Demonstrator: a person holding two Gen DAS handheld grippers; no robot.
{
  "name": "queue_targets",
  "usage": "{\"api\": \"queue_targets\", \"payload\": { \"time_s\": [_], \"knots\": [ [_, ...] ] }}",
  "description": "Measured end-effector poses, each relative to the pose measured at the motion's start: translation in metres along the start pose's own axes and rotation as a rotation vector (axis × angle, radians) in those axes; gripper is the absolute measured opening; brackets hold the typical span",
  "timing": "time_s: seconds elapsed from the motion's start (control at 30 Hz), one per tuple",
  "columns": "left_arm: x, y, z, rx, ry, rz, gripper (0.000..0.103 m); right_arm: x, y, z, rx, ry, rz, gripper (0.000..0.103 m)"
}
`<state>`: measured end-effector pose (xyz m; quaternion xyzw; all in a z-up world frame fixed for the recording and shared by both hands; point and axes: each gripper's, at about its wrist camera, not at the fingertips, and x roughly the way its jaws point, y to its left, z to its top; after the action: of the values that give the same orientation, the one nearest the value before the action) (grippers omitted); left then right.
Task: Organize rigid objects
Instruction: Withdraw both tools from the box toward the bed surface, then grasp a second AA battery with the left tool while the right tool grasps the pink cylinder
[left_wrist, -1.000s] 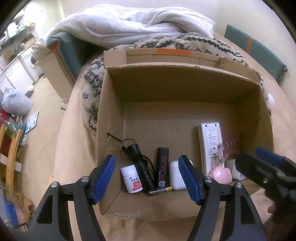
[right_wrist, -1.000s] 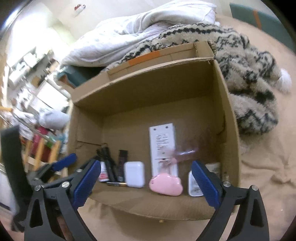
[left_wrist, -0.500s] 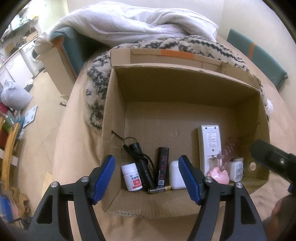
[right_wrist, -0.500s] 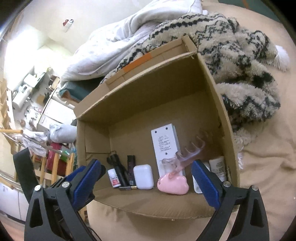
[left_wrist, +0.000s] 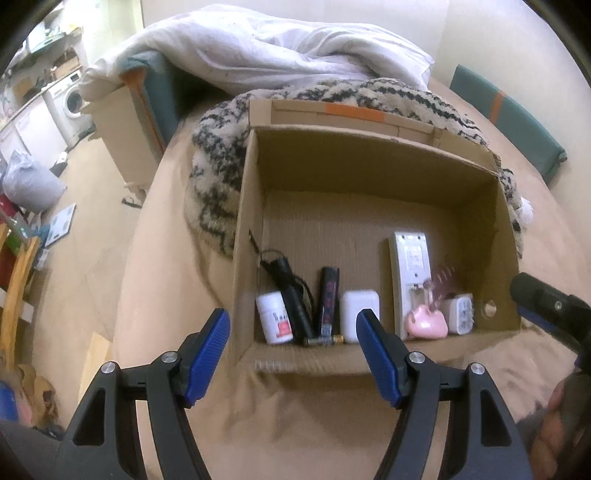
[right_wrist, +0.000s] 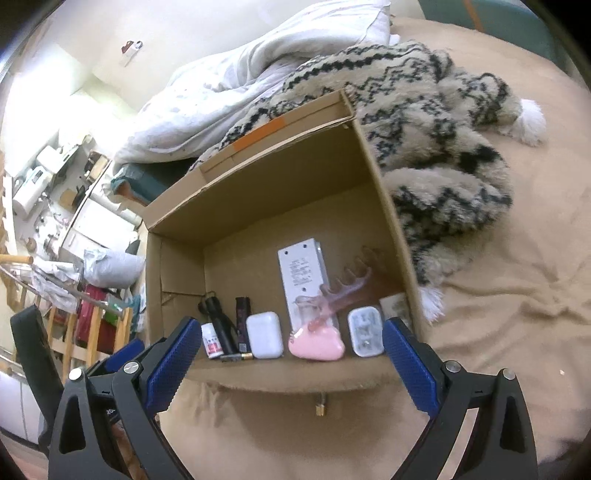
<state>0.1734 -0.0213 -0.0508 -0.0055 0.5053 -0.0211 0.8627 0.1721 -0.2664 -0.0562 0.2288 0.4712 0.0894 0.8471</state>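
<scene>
Small items (left_wrist: 360, 315) along box's (left_wrist: 369, 155) near wall

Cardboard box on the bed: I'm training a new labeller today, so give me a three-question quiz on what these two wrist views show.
1. True or false: the left gripper holds the white earbud case.
2. What lies directly right of the white remote along the near wall of the cardboard box? A) white pill bottle B) pink cloud-shaped thing C) black flashlight
3. Fill in: the small battery lies ___ the near wall.

Key: 1 false, both grippers are open and empty; 2 B; 3 against.
</scene>
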Motion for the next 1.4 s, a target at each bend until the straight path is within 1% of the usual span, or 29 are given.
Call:
{"api": "queue_targets", "payload": {
  "time_s": [0.1, 0.17, 0.33, 0.53, 0.6, 0.67, 0.73, 0.83, 0.9, 0.97, 1.1, 1.23, 1.27, 1.33, 1.37, 1.4],
  "knots": [
    [-0.005, 0.001, -0.007, 0.001, 0.009, 0.0, 0.068, -0.008, -0.005, -0.008, 0.003, -0.01, -0.043, 0.103],
    [-0.009, 0.002, -0.011, -0.004, 0.013, -0.001, 0.068, -0.01, -0.01, -0.016, 0.024, 0.0, -0.047, 0.103],
    [-0.012, 0.006, -0.022, -0.017, 0.038, 0.006, 0.068, -0.011, -0.019, -0.035, 0.056, 0.046, -0.066, 0.103],
    [-0.009, 0.017, -0.031, -0.082, 0.086, 0.004, 0.068, -0.002, -0.023, -0.045, 0.068, 0.126, -0.058, 0.103],
    [-0.007, 0.019, -0.034, -0.091, 0.1, 0.014, 0.068, 0.002, -0.026, -0.048, 0.075, 0.144, -0.082, 0.103],
    [-0.004, 0.023, -0.034, -0.118, 0.117, 0.017, 0.068, 0.006, -0.029, -0.051, 0.07, 0.149, -0.151, 0.103],
    [-0.001, 0.029, -0.034, -0.161, 0.135, 0.0, 0.068, 0.013, -0.032, -0.053, 0.058, 0.17, -0.235, 0.103],
    [0.0, 0.033, -0.035, -0.2, 0.146, -0.016, 0.068, 0.03, -0.039, -0.059, 0.072, 0.229, -0.296, 0.103],
    [0.0, 0.032, -0.035, -0.201, 0.148, 0.001, 0.068, 0.042, -0.038, -0.061, 0.076, 0.258, -0.298, 0.103],
    [0.001, 0.03, -0.034, -0.196, 0.15, 0.013, 0.068, 0.059, -0.03, -0.061, 0.036, 0.283, -0.303, 0.103],
    [0.001, 0.025, -0.032, -0.187, 0.15, 0.007, 0.068, 0.086, -0.004, -0.056, -0.079, 0.279, -0.309, 0.103],
    [-0.002, 0.024, -0.031, -0.172, 0.135, 0.015, 0.068, 0.115, 0.011, -0.053, -0.129, 0.296, -0.311, 0.103],
    [-0.002, 0.024, -0.032, -0.17, 0.132, 0.02, 0.068, 0.12, 0.013, -0.053, -0.139, 0.299, -0.325, 0.103],
    [-0.001, 0.024, -0.033, -0.168, 0.133, 0.026, 0.068, 0.126, 0.016, -0.052, -0.151, 0.291, -0.346, 0.094],
    [0.0, 0.024, -0.034, -0.166, 0.139, 0.026, 0.068, 0.127, 0.017, -0.053, -0.153, 0.287, -0.357, 0.084],
    [0.001, 0.024, -0.034, -0.166, 0.143, 0.025, 0.068, 0.126, 0.017, -0.053, -0.154, 0.281, -0.371, 0.078]
  ]
}}
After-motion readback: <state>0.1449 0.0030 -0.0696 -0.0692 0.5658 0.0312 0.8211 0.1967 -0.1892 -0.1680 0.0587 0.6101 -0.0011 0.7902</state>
